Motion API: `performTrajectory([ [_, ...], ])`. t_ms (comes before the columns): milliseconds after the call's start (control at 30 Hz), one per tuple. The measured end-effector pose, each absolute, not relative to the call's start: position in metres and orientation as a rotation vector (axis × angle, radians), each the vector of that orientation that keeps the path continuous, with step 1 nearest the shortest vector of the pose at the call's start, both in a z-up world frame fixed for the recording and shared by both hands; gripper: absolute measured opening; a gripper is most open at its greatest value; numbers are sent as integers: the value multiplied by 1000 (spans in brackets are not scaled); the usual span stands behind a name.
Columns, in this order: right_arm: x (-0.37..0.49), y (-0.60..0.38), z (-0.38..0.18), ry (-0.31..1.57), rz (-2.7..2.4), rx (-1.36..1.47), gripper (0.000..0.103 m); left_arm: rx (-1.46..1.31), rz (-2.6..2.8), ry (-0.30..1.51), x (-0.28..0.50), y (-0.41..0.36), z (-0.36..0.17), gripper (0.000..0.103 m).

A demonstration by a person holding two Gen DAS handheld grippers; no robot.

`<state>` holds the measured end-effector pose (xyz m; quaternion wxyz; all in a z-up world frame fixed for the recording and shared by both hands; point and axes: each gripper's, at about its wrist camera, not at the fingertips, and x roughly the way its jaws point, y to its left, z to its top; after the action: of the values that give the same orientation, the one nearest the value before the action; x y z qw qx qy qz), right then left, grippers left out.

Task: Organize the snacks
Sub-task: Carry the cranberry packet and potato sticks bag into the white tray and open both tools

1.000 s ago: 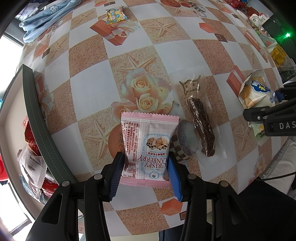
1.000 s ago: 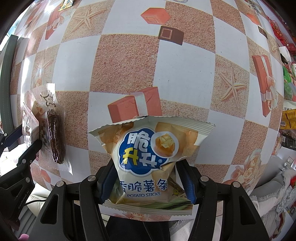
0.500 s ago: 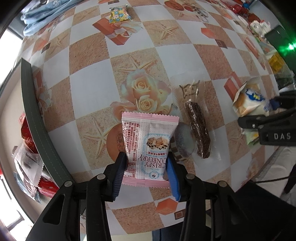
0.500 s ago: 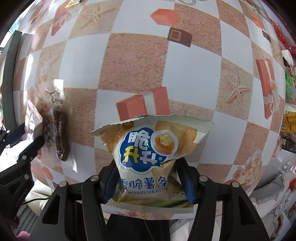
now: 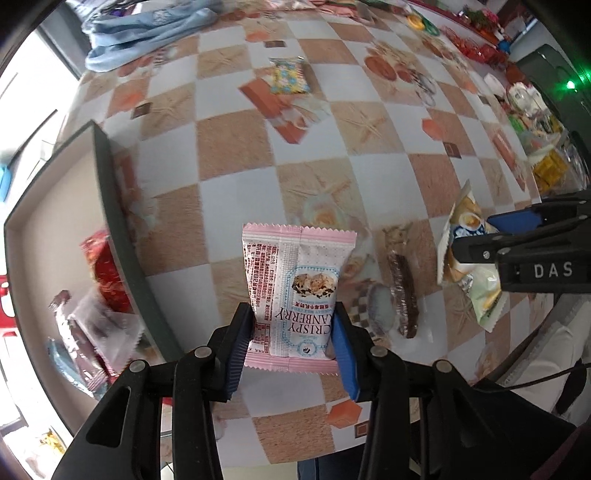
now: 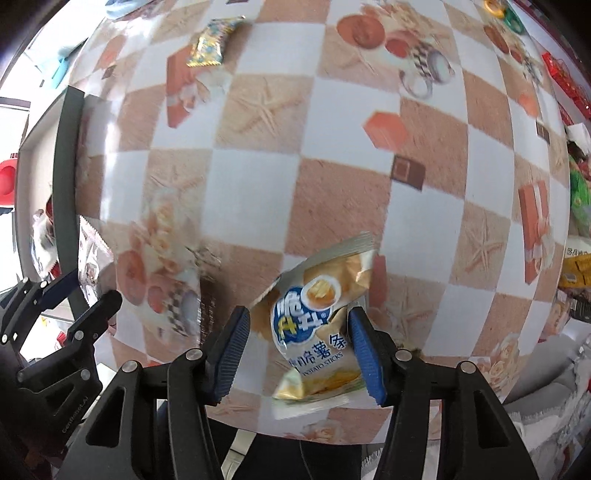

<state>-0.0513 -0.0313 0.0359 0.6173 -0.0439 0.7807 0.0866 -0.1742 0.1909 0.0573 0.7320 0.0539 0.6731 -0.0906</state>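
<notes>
Grip: your left hand-held gripper (image 5: 291,345) clamps the cranberry packet (image 5: 295,291) | right hand-held gripper (image 6: 301,350) gapes, potato-stick bag (image 6: 317,325) touching only one pad | box (image 5: 110,206) contents at 9 o'clock, left view only

Layout relative to the open box (image 5: 110,206), which stands at the left edge of the table (image 5: 236,133). Inside the box, several wrapped snacks (image 5: 99,295) lie at its near end. Right of the box, the cranberry packet (image 5: 295,291) sits upright between the fingers of the left gripper (image 5: 291,350). Farther right of the box, a bar in a wrapper (image 5: 402,291) lies flat on the table. Beyond the bar, farthest from the box, the potato sticks bag (image 6: 317,325) hangs tilted in the right gripper (image 6: 299,350). Behind the box's far end, toward the table's middle, lies a small packet (image 5: 290,75); a folded cloth (image 5: 147,33) lies at the far edge.
</notes>
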Motion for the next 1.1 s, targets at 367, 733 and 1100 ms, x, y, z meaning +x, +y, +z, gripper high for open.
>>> performTrajectory([
  [367, -55, -55, 17, 1847, 134, -223, 86, 92, -154, 1470, -177, 222, 64, 46],
  [733, -83, -45, 29, 1751, 307, -473, 86, 88, -136, 1465, -184, 225, 70, 46],
  [1100, -96, -48, -9, 1851, 317, -445, 53, 68, -85, 1473, -192, 237, 74, 46],
])
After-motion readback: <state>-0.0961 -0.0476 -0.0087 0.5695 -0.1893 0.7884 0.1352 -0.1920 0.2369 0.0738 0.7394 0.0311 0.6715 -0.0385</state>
